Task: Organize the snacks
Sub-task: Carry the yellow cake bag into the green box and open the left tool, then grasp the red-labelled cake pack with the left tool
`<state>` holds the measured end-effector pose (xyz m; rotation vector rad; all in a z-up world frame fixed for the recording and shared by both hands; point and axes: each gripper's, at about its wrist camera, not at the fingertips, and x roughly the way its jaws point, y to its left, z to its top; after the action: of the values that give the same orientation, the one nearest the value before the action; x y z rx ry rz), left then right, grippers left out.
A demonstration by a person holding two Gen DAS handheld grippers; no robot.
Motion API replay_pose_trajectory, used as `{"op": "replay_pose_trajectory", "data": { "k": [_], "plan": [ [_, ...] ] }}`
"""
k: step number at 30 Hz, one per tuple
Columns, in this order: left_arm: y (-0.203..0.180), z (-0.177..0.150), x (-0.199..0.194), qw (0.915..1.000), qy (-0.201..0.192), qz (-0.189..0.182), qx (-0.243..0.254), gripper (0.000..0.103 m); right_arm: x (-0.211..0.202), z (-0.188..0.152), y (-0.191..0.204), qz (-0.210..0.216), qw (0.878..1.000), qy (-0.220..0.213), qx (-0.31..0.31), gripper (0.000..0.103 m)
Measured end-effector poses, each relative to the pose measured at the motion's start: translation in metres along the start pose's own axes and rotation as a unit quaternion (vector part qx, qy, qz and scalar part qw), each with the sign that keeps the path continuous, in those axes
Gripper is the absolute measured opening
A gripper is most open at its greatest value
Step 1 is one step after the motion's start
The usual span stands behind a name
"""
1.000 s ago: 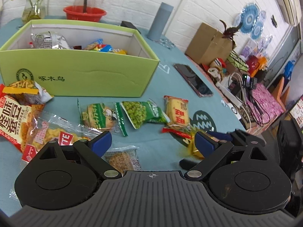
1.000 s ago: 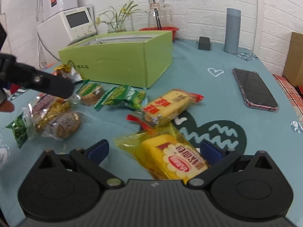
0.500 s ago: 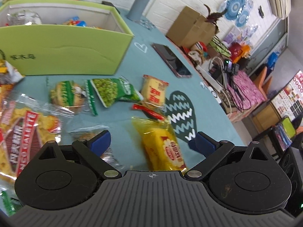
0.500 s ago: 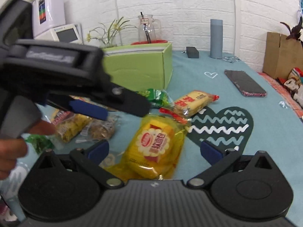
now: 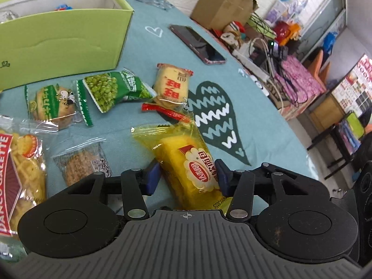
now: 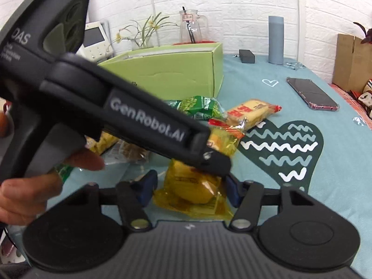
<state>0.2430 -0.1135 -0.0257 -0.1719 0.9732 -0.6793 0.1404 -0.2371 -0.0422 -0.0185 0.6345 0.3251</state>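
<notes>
A yellow soft-bread packet (image 5: 186, 162) lies on the teal tablecloth, and both grippers are on it. My left gripper (image 5: 187, 176) is closing, its blue pads pressing the packet's two sides near the printed label. My right gripper (image 6: 189, 188) is closing too, and its pads touch the crinkled wrapper at the packet's other end (image 6: 197, 190). In the right wrist view the left gripper's finger (image 6: 216, 162) crosses over the packet, held by a hand (image 6: 23, 197). The green box (image 5: 65, 39) stands behind with several snacks inside.
Loose on the cloth lie a green pea packet (image 5: 111, 88), a red-and-yellow cracker packet (image 5: 172, 86), a green biscuit packet (image 5: 53, 102), a brown cake (image 5: 81, 162) and a galette bag (image 5: 21, 169). A phone (image 5: 197, 44) lies to the right. A grey cylinder (image 6: 276, 39) stands at the back.
Both pairs of jaws have gone from wide to closed in on the yellow packet. The left gripper has moved right and down onto it, and now fills the left of the right wrist view.
</notes>
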Motion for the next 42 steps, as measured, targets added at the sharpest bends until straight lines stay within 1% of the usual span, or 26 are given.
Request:
{"op": "replay_pose_trajectory", "data": {
  "k": [3, 6, 9, 12, 14, 16, 19, 21, 24, 25, 26, 27, 28, 29, 30, 31, 32, 33, 34, 35, 37, 39, 40, 42],
  "plan": [
    [-0.001, 0.005, -0.02, 0.9996, -0.025, -0.01, -0.006, 0.03, -0.011, 0.011, 0.007, 0.002, 1.0, -0.017, -0.019, 0.061],
    [0.003, 0.021, -0.039, 0.9984, -0.055, -0.004, -0.01, 0.03, -0.01, 0.033, 0.013, 0.007, 0.998, -0.038, -0.046, 0.061],
    [0.014, 0.049, -0.056, 0.9962, -0.085, 0.011, -0.018, 0.03, 0.003, 0.063, 0.019, 0.015, 0.994, -0.06, -0.085, 0.062],
    [0.031, 0.09, -0.069, 0.993, -0.112, 0.026, -0.025, 0.03, 0.026, 0.1, 0.022, 0.022, 0.989, -0.083, -0.12, 0.063],
    [0.042, 0.119, -0.069, 0.9914, -0.123, 0.034, -0.027, 0.03, 0.044, 0.125, 0.02, 0.023, 0.986, -0.094, -0.133, 0.065],
    [0.053, 0.147, -0.065, 0.9899, -0.131, 0.046, -0.028, 0.03, 0.067, 0.148, 0.013, 0.025, 0.986, -0.099, -0.131, 0.065],
    [0.072, 0.18, -0.046, 0.9891, -0.126, 0.071, -0.03, 0.03, 0.107, 0.174, -0.001, 0.039, 0.99, -0.082, -0.112, 0.065],
    [0.085, 0.191, -0.032, 0.9892, -0.117, 0.079, -0.04, 0.029, 0.13, 0.182, -0.007, 0.045, 0.991, -0.067, -0.105, 0.065],
    [0.104, 0.198, -0.016, 0.9901, -0.105, 0.081, -0.047, 0.03, 0.153, 0.185, -0.01, 0.048, 0.992, -0.051, -0.106, 0.065],
    [0.108, 0.198, -0.011, 0.9904, -0.103, 0.079, -0.05, 0.03, 0.159, 0.185, -0.011, 0.05, 0.992, -0.047, -0.107, 0.067],
    [0.113, 0.199, -0.008, 0.9905, -0.101, 0.077, -0.052, 0.034, 0.164, 0.185, -0.012, 0.055, 0.992, -0.044, -0.104, 0.068],
    [0.118, 0.2, -0.005, 0.9905, -0.101, 0.075, -0.055, 0.039, 0.168, 0.186, -0.014, 0.059, 0.992, -0.044, -0.1, 0.073],
    [0.121, 0.2, -0.005, 0.9903, -0.103, 0.072, -0.058, 0.053, 0.169, 0.187, -0.016, 0.062, 0.992, -0.047, -0.096, 0.081],
    [0.123, 0.2, -0.007, 0.9897, -0.108, 0.072, -0.06, 0.062, 0.165, 0.187, -0.016, 0.06, 0.992, -0.052, -0.095, 0.084],
    [0.124, 0.198, -0.013, 0.9885, -0.118, 0.072, -0.062, 0.062, 0.159, 0.187, -0.017, 0.056, 0.992, -0.061, -0.097, 0.086],
    [0.123, 0.196, -0.023, 0.9868, -0.132, 0.072, -0.06, 0.063, 0.151, 0.186, -0.017, 0.054, 0.991, -0.073, -0.099, 0.091],
    [0.121, 0.193, -0.034, 0.9849, -0.148, 0.07, -0.055, 0.066, 0.14, 0.186, -0.019, 0.051, 0.99, -0.086, -0.102, 0.093],
    [0.117, 0.189, -0.045, 0.9829, -0.163, 0.069, -0.05, 0.069, 0.127, 0.185, -0.021, 0.047, 0.989, -0.097, -0.107, 0.093],
    [0.113, 0.184, -0.056, 0.9806, -0.178, 0.07, -0.044, 0.075, 0.114, 0.184, -0.024, 0.038, 0.988, -0.105, -0.11, 0.094],
    [0.109, 0.178, -0.066, 0.9786, -0.19, 0.068, -0.038, 0.079, 0.104, 0.182, -0.027, 0.029, 0.987, -0.11, -0.112, 0.094],
    [0.098, 0.164, -0.079, 0.9772, -0.203, 0.059, -0.023, 0.08, 0.086, 0.174, -0.04, 0.017, 0.988, -0.108, -0.108, 0.094],
    [0.087, 0.15, -0.082, 0.9789, -0.199, 0.046, -0.012, 0.08, 0.075, 0.162, -0.054, 0.01, 0.992, -0.093, -0.088, 0.094],
    [0.081, 0.143, -0.08, 0.9806, -0.192, 0.037, -0.005, 0.08, 0.068, 0.151, -0.056, 0.007, 0.994, -0.082, -0.074, 0.094],
    [0.068, 0.127, -0.069, 0.986, -0.165, 0.022, 0.007, 0.078, 0.063, 0.129, -0.066, 0.002, 0.997, -0.055, -0.052, 0.094]
  ]
}}
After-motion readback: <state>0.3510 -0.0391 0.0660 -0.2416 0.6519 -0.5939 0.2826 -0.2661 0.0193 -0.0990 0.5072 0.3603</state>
